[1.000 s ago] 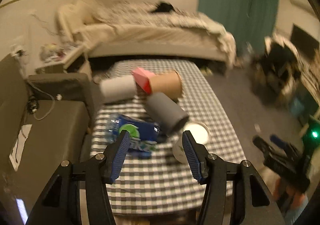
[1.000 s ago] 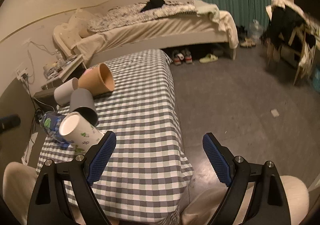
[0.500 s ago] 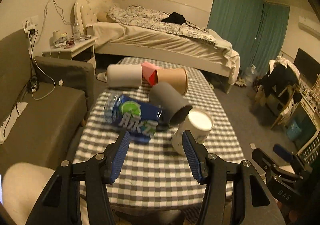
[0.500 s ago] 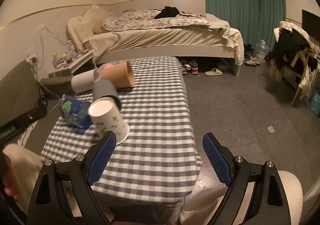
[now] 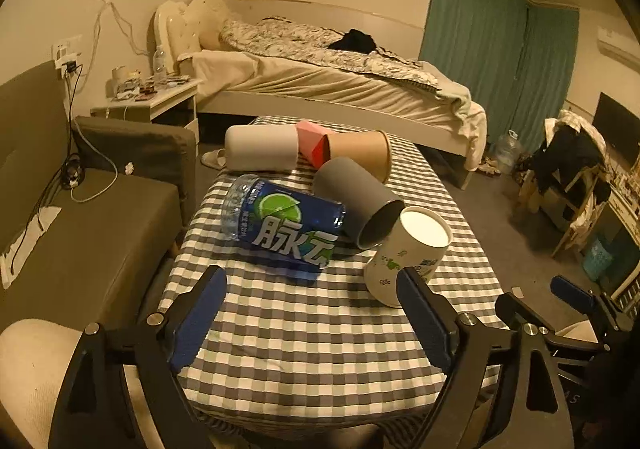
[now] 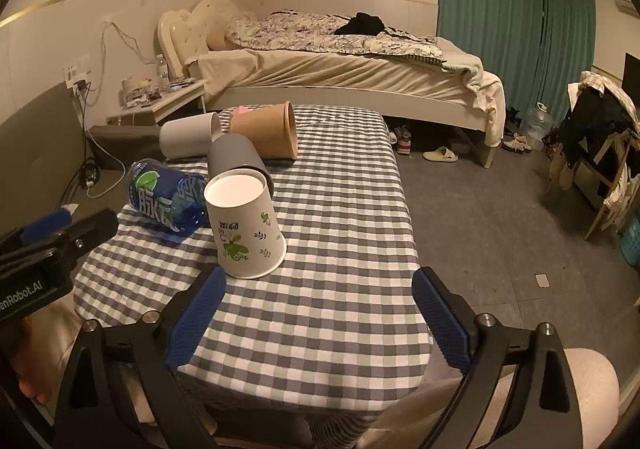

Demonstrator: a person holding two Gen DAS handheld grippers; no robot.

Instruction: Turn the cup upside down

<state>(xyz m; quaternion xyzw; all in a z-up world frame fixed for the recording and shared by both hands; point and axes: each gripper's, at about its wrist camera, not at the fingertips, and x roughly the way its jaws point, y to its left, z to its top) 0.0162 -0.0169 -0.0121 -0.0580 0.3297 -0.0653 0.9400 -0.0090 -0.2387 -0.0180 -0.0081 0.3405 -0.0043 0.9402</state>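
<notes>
A white paper cup with green leaf prints stands upside down on the checkered table, wide rim down; it also shows in the left wrist view. My left gripper is open and empty, hovering over the near table edge, its right finger just in front of the cup. My right gripper is open and empty, just in front of and right of the cup.
A blue drink bottle lies on its side left of the cup. A dark grey cup, a light grey cup, a brown paper cup and a pink box lie behind. A sofa stands left, a bed behind.
Both grippers have pulled back towards the near table edge and steadied. The white cup stays standing upside down in the same spot.
</notes>
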